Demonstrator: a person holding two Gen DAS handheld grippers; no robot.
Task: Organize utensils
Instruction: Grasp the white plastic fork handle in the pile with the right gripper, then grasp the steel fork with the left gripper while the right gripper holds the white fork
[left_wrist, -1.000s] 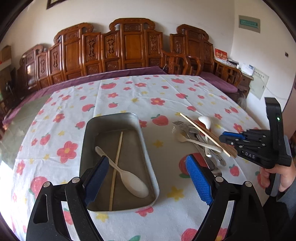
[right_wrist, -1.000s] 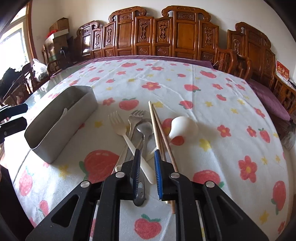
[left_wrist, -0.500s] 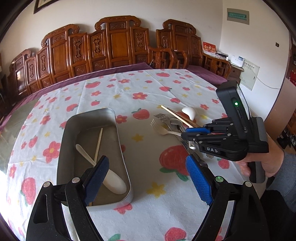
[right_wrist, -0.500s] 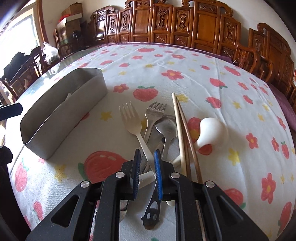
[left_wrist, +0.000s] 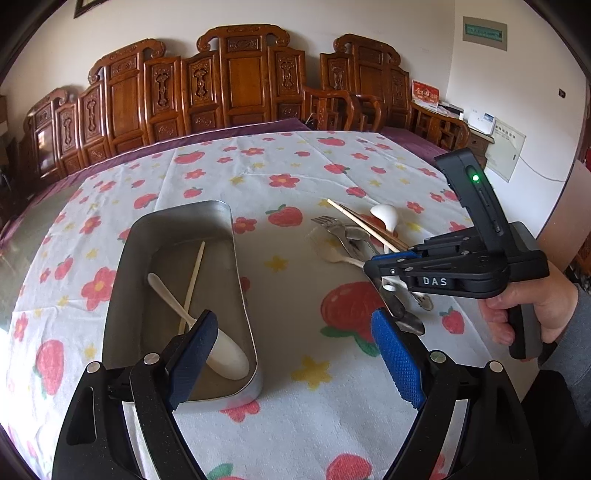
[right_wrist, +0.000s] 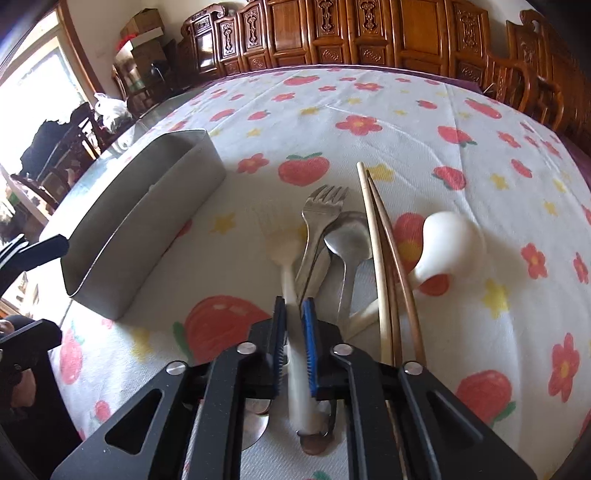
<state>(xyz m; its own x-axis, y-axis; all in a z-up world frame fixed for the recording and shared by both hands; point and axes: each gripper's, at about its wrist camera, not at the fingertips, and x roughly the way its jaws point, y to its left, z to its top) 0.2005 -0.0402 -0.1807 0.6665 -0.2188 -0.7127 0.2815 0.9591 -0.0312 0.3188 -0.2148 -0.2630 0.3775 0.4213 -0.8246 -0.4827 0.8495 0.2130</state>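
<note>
Left wrist view: the left gripper (left_wrist: 291, 354) is hovering with its blue pads spread wide and nothing between them, apparently waiting its turn just over the near end of the metal tray (left_wrist: 236, 258). The tray is sitting ahead and to the left of these tongs, holding a pale spoon (left_wrist: 221, 350) with its bowl toward the near end and one light chopstick (left_wrist: 192, 284) crossing the spoon's handle. Ahead and to the right, the right gripper (left_wrist: 373, 267) is reaching low into the loose utensil pile (left_wrist: 354, 240) on the strawberry tablecloth (left_wrist: 295, 177), the person's hand (left_wrist: 528, 314) wrapped around its grip. Right wrist view: the right tongs are pressing nearly together on the handle of the white plastic fork (right_wrist: 284, 273), tines pointing away; the fork is looking blurred, so I judge it is being lifted. Just right of the pads are lying a metal fork (right_wrist: 321, 214), a metal spoon (right_wrist: 349, 240), two chopsticks (right_wrist: 384, 258) and a white ceramic spoon (right_wrist: 450, 240) beyond them. The tray is standing well off to the left of these tongs, its inside hidden by the wall from here. It seems the likely drop place.
</note>
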